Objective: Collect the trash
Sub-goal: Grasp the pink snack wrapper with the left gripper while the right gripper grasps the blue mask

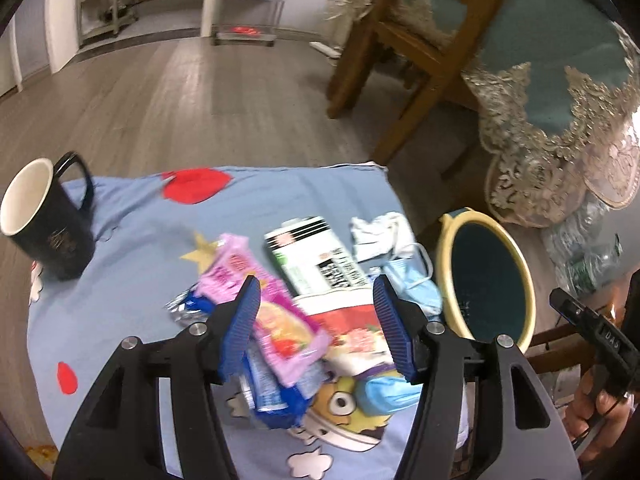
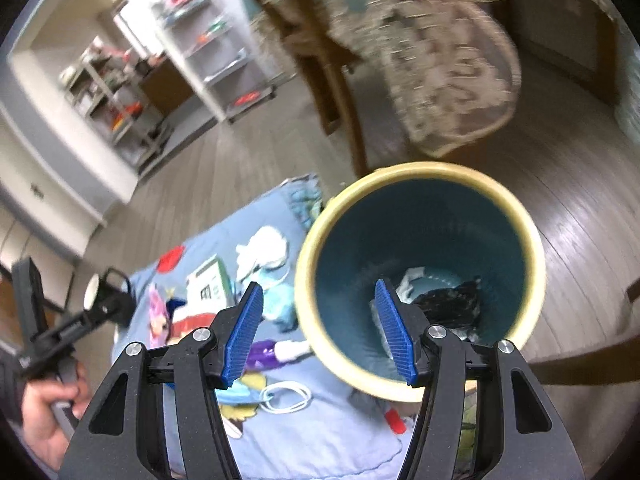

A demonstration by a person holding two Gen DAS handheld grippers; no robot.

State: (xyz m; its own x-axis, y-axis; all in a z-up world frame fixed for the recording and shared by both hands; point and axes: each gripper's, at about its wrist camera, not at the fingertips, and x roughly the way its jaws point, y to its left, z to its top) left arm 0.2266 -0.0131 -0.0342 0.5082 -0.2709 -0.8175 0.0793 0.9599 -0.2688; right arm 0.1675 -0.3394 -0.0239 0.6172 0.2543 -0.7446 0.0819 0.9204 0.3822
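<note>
While tongs (image 1: 316, 320) gape, pink wrapper (image 1: 272, 308) runs diagonally.

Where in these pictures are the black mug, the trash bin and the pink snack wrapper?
black mug (image 1: 52, 236): left wrist view, on its dark outer wall.
trash bin (image 2: 420, 170): right wrist view, on the far part of its yellow rim.
pink snack wrapper (image 1: 240, 264): left wrist view, on its upper printed face.

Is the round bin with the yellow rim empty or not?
Not empty: the yellow-rimmed round bin already holds crumpled white paper and a black plastic bag.
</note>
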